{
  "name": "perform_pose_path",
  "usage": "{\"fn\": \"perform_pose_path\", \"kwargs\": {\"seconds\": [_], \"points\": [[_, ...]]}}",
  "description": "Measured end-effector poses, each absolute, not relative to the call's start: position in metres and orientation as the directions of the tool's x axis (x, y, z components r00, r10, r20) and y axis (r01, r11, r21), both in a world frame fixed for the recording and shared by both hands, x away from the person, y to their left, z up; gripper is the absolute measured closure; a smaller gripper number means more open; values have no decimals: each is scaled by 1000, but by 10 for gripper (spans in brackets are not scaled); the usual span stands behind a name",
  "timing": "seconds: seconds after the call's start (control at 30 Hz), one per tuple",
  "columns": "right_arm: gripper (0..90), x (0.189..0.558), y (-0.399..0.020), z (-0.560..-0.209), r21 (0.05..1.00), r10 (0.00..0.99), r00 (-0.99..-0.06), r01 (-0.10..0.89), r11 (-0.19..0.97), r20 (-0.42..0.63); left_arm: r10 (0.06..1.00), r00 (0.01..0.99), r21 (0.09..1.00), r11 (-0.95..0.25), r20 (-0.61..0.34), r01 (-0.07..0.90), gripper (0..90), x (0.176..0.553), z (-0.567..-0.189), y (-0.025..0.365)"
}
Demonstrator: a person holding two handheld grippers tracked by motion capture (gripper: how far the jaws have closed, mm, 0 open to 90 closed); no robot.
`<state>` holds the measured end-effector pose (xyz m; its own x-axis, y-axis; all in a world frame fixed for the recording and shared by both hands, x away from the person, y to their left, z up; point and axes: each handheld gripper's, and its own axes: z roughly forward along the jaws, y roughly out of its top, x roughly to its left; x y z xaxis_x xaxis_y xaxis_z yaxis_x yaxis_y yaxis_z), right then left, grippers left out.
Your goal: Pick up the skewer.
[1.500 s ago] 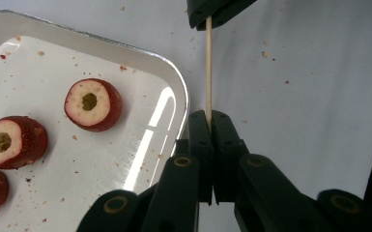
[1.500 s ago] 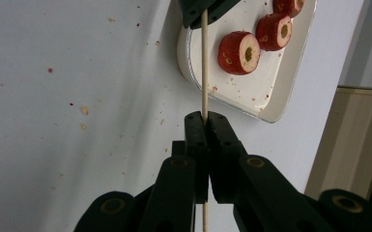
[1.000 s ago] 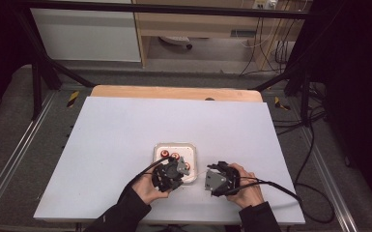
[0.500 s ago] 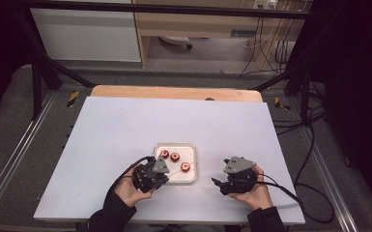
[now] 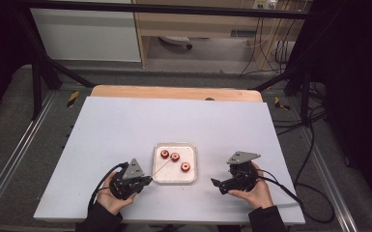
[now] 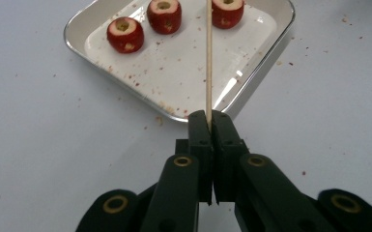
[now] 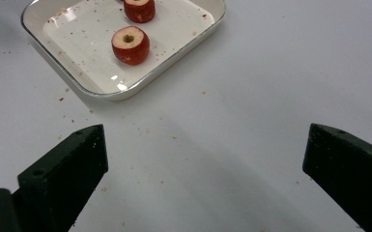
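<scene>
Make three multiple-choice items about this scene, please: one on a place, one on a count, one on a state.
1. Where is the tray?
A. Between the two grippers
B. At the table's far edge
C. On the floor

2. How many red fruit pieces lie in the tray?
A. One
B. Three
C. Five

3. How is the right gripper?
A. Shut on a fruit
B. Shut on the skewer
C. Open and empty

Answers: 1 A, the high view shows a gripper on each side of it. 2 B, three are counted there. 3 C, its jaws stand wide apart; the left gripper holds the skewer.
</scene>
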<state>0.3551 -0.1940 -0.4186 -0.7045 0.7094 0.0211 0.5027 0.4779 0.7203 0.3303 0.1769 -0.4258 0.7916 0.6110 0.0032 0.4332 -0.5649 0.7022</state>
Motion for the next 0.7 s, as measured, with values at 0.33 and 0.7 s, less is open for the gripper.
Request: {"fn": "perform_pose_path", "kwargs": {"seconds": [0.33, 0.7], "points": [[38, 364, -170, -400, 713, 699, -713, 515, 475, 50, 625, 781, 739, -526, -1, 421, 881, 326, -433, 192], [47, 381, -138, -391, 674, 696, -713, 555, 487, 84, 630, 776, 755, -507, -6, 417, 881, 323, -435, 198]]}}
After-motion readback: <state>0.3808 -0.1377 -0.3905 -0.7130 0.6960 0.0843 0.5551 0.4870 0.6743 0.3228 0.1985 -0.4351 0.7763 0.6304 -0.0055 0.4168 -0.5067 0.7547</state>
